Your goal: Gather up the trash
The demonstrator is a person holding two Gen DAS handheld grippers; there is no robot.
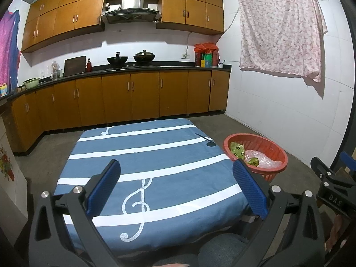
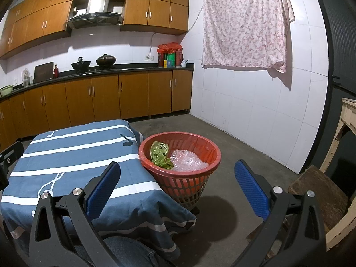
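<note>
A red plastic basket stands on the floor at the table's right side; it also shows in the left wrist view. Inside it lie a green wrapper with paw prints and crumpled clear plastic. The table wears a blue cloth with white stripes and music notes. My left gripper is open and empty above the cloth's near part. My right gripper is open and empty, held in front of the basket, over the table's right corner.
Wooden kitchen cabinets and a dark counter with woks and bottles run along the back wall. A floral sheet hangs on the white right wall. A worn wooden stool and a pale wooden frame stand at the right.
</note>
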